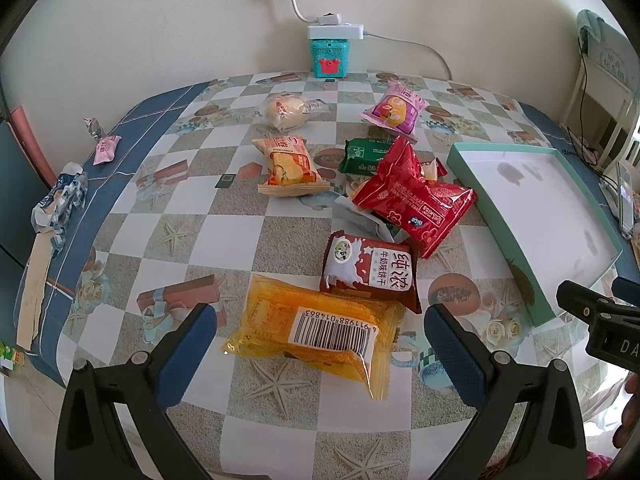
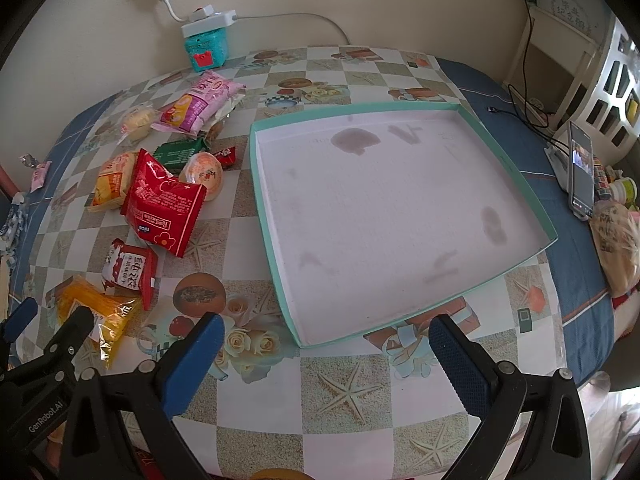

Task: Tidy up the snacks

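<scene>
A shallow teal-rimmed box (image 1: 508,228) (image 2: 276,264) with a white floor lies on the table, nothing in it. Snack packets lie in a loose pile left of it: an orange packet (image 1: 316,332) (image 2: 100,312), a dark red biscuit packet (image 1: 372,272) (image 2: 128,268), a bright red bag (image 1: 416,196) (image 2: 164,204), a green packet (image 1: 360,156), an orange-cream packet (image 1: 288,164), a pink packet (image 1: 394,108) (image 2: 200,104) and a round bun (image 1: 284,110). My left gripper (image 1: 320,332) is open just above the orange packet. My right gripper (image 2: 326,344) is open at the box's near edge.
A teal tin (image 1: 329,58) with a white power strip stands at the back wall. Torn wrappers (image 1: 60,204) and a small pink sweet (image 1: 106,148) lie at the left table edge. A phone (image 2: 580,172) on a stand, jars and a bagged loaf (image 2: 616,240) sit at the right.
</scene>
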### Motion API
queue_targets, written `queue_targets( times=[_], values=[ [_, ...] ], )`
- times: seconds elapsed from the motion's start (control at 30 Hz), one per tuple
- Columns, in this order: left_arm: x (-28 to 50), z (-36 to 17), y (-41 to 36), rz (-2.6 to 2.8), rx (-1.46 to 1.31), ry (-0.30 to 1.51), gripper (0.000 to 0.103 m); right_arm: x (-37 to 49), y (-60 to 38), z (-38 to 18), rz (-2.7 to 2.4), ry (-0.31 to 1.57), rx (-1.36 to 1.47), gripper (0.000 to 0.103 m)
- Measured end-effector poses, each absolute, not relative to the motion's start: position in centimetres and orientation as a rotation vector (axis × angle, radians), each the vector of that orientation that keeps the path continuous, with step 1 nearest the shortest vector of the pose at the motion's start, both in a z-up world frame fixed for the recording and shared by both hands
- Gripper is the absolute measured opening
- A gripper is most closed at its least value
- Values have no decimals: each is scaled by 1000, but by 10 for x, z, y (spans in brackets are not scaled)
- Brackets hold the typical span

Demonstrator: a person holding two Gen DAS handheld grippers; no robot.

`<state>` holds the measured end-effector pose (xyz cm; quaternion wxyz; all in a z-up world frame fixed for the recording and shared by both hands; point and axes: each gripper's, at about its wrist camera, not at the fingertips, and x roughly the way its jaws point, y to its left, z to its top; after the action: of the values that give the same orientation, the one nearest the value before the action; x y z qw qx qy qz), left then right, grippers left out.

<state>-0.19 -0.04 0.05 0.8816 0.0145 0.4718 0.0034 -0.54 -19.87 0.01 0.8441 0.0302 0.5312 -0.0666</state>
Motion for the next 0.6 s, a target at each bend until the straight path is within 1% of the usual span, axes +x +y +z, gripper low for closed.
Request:
queue_targets(
  times=[0.6],
  values=[
    [-3,-3,-2,7,37,986,103,-5,-199,-1,-144,1124,63,103]
  ],
)
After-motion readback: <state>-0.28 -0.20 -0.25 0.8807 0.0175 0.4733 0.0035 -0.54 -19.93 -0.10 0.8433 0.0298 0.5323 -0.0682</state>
